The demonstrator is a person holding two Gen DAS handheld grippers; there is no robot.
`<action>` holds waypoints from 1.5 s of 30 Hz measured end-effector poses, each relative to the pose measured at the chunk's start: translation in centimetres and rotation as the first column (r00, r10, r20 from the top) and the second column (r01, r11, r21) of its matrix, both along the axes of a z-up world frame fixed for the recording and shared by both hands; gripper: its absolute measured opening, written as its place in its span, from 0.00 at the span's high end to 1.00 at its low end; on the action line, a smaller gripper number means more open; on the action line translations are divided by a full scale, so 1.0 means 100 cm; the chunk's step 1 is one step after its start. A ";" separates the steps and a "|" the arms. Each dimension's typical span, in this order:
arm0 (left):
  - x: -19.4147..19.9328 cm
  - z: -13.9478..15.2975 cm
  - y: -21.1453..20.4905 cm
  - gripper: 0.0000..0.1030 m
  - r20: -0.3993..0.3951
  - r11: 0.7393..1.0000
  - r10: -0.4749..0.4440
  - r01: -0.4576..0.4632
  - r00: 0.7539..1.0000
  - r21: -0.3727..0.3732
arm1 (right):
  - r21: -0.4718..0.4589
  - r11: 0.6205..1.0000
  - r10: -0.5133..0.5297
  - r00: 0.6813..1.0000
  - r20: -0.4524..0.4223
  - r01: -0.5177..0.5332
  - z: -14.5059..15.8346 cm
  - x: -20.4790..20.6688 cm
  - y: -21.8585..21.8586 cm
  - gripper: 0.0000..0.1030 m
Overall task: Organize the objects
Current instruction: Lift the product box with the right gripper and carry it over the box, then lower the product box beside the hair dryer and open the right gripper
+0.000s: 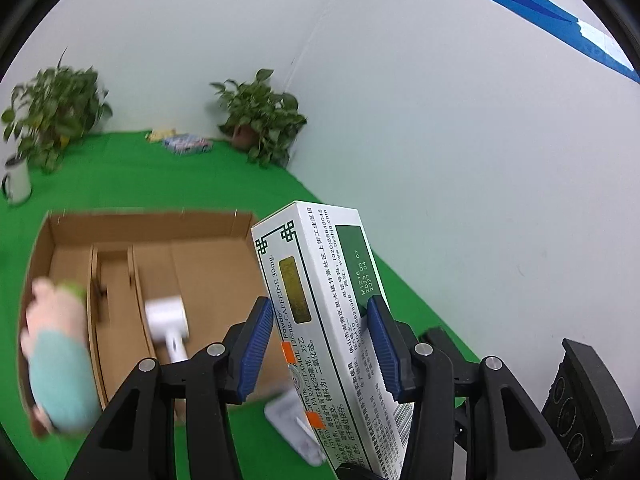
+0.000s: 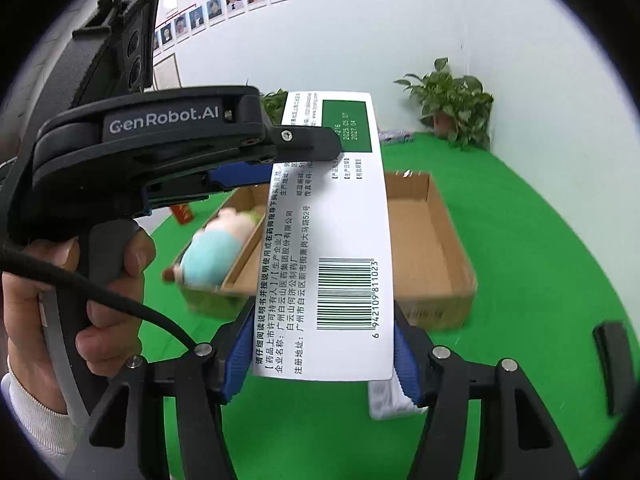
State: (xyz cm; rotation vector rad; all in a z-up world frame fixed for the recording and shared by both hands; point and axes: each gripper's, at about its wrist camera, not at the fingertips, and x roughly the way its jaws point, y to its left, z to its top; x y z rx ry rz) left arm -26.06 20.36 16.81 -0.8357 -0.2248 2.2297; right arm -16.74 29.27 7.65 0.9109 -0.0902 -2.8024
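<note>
A white and green medicine box [image 1: 328,320] is held in the air by both grippers. My left gripper [image 1: 324,344] is shut on its far half; it shows from the side in the right wrist view [image 2: 304,148]. My right gripper [image 2: 320,360] is shut on the barcode end of the box [image 2: 332,248]. Below stands an open cardboard box [image 1: 208,264] with dividers. A plush doll [image 1: 56,356] lies in its end compartment and a white item [image 1: 168,320] in the large one. The cardboard box [image 2: 432,240] and doll [image 2: 216,248] also show in the right wrist view.
Green cloth [image 1: 160,176] covers the table. Two potted plants [image 1: 260,116] stand at the wall, with a mug [image 1: 16,180] and small packets [image 1: 184,142] near them. A white packet [image 1: 296,428] lies on the cloth under the held box. A red item [image 2: 182,212] stands far left.
</note>
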 end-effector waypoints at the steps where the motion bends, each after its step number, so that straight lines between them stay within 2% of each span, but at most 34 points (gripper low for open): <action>1: -0.012 0.009 0.004 0.55 0.003 1.000 -0.004 0.004 1.000 -0.003 | -0.003 1.000 -0.001 1.000 0.002 0.001 0.005 -0.009 -0.002 0.43; 6: -0.064 0.022 0.020 0.55 0.038 1.000 -0.003 0.004 0.999 -0.025 | -0.033 0.999 0.004 0.998 0.061 -0.001 0.023 -0.063 -0.009 0.43; 11: -0.109 0.000 0.028 0.55 0.108 0.999 0.008 -0.002 0.994 -0.053 | -0.041 0.999 0.020 0.991 0.129 -0.015 0.008 -0.101 -0.008 0.43; 20: -0.170 -0.103 0.024 0.56 0.251 0.989 0.080 -0.046 0.965 -0.138 | -0.107 0.993 0.084 0.955 0.285 -0.055 -0.071 -0.163 0.000 0.42; 25: -0.194 -0.155 0.015 0.57 0.341 0.990 0.093 -0.050 0.935 -0.133 | -0.091 0.994 0.084 0.935 0.345 -0.056 -0.106 -0.174 -0.006 0.42; 30: -0.200 -0.182 0.010 0.56 0.374 0.990 0.084 -0.034 0.924 -0.138 | -0.077 0.996 0.076 0.918 0.389 -0.050 -0.121 -0.178 -0.012 0.42; 32: -0.200 -0.188 0.008 0.56 0.386 0.992 0.075 -0.029 0.919 -0.125 | -0.046 0.998 0.062 0.913 0.403 -0.048 -0.123 -0.173 -0.018 0.42; 36: -0.196 -0.188 0.005 0.52 0.378 0.991 0.072 -0.022 0.923 -0.134 | -0.055 0.998 0.058 0.898 0.437 -0.038 -0.121 -0.174 -0.019 0.41; 41: -0.192 -0.171 0.000 0.47 0.345 0.989 0.081 -0.032 0.935 -0.146 | -0.026 0.999 0.042 0.890 0.455 -0.034 -0.122 -0.172 -0.024 0.38; 45: -0.180 -0.158 -0.017 0.46 0.301 0.986 0.101 -0.056 0.948 -0.155 | -0.033 0.998 0.059 0.878 0.475 -0.049 -0.120 -0.170 -0.025 0.36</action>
